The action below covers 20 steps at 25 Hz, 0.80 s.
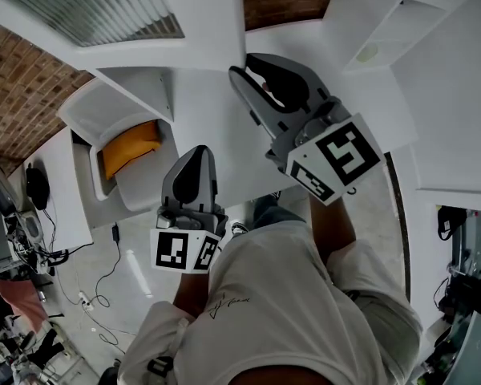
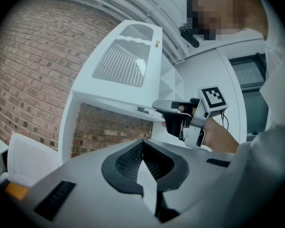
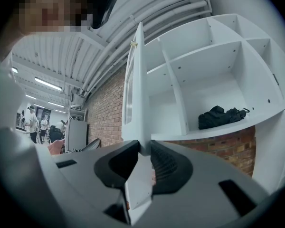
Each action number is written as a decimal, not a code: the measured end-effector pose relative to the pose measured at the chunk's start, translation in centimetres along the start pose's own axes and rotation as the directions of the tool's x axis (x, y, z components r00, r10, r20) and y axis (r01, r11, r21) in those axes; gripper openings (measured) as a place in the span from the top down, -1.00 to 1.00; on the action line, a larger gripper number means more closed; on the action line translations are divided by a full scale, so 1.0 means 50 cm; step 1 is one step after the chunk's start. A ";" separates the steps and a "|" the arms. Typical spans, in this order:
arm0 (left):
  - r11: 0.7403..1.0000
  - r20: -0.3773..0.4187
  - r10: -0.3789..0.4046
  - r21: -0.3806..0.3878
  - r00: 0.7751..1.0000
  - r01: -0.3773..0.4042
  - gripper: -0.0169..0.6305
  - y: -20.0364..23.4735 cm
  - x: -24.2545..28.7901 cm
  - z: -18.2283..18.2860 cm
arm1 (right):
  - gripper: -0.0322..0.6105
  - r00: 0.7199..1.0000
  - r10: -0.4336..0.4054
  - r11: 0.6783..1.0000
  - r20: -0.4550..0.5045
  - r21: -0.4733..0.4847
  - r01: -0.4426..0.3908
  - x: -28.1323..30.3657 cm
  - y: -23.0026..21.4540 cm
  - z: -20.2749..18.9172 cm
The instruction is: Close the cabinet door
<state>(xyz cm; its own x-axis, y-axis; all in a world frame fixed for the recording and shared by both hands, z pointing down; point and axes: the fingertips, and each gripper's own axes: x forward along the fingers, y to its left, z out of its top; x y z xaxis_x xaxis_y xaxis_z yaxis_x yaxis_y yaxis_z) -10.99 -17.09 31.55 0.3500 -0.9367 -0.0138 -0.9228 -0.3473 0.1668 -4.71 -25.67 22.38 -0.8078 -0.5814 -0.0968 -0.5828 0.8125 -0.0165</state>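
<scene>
The white cabinet door with a ribbed glass panel stands swung out from the open-shelved white cabinet. In the right gripper view I see the door edge-on. My right gripper is shut on the door's lower edge, and the left gripper view shows my right gripper clamped on that edge from the side. My left gripper hangs lower and to the left, apart from the door. Its jaws are shut with nothing between them.
A black bag lies on a cabinet shelf. Below at the left stands a white chair with an orange cushion. Cables and a power strip lie on the floor. A brick wall backs the cabinet. People stand far off.
</scene>
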 end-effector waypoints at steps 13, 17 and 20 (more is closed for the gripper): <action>1.000 -0.003 0.003 0.002 1.000 -0.003 0.90 -0.006 0.017 -0.001 | 0.62 1.000 -0.002 1.000 0.010 0.015 0.002 0.006 -0.022 0.002; 1.000 -0.004 0.005 0.000 1.000 -0.005 0.90 -0.004 0.022 -0.005 | 0.62 1.000 -0.010 1.000 0.007 0.011 0.010 0.012 -0.032 -0.001; 1.000 -0.003 0.005 0.001 1.000 -0.005 0.90 -0.003 0.024 -0.004 | 0.61 1.000 -0.017 1.000 0.005 0.009 0.017 0.016 -0.038 -0.002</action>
<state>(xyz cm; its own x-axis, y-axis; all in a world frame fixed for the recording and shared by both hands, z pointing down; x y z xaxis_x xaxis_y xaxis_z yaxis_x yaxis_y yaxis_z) -10.41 -18.14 31.72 0.3459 -0.9382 -0.0096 -0.9247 -0.3427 0.1658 -4.28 -27.69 22.42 -0.7971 -0.5953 -0.1018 -0.5959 0.8026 -0.0275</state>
